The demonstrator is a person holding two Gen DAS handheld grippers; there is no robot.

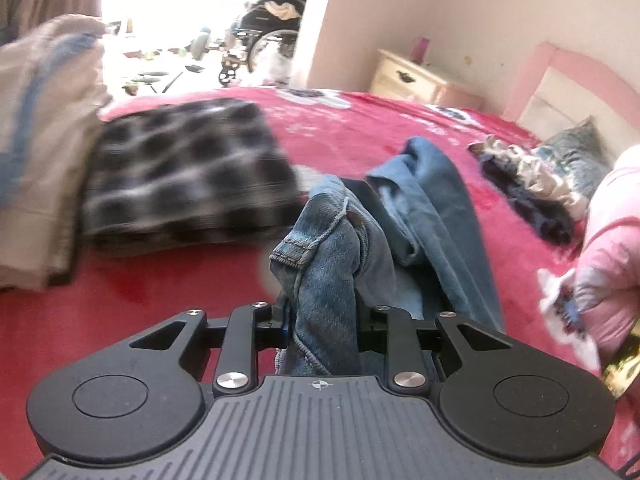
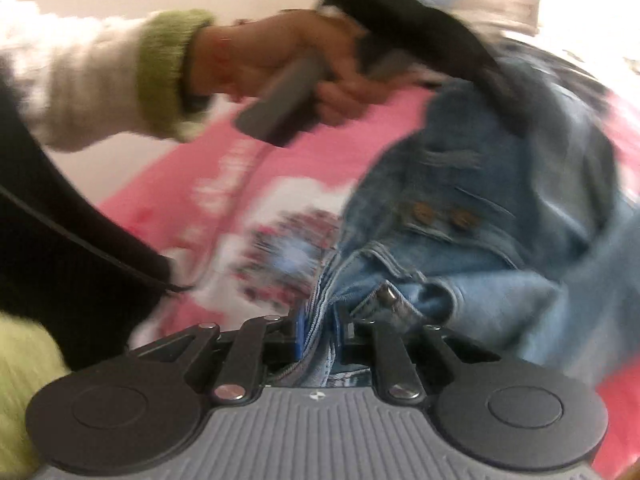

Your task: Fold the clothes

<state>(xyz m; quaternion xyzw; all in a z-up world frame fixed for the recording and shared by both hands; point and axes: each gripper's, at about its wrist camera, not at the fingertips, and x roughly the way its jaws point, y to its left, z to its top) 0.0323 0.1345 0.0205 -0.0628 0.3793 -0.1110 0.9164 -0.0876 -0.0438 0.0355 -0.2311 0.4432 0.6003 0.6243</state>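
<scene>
Closest up, the left gripper (image 1: 322, 312) has its jaws clamped on a bunched fold of the jeans (image 1: 420, 208), which trail off onto the red bedspread (image 1: 160, 300). The right gripper (image 2: 320, 332) is pinching the jeans by the zipper. A folded plaid shirt (image 1: 188, 172) sits just left of the denim; the person's left hand (image 2: 288, 60) shows blurry in the right view.

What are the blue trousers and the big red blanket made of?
The blue trousers look like denim: faded blue woven cloth with stitched seams, metal buttons and a zip, matte. The red blanket looks like soft fleece or plush, with a fuzzy, slightly shiny nap; the blur leaves that unsure.
</scene>
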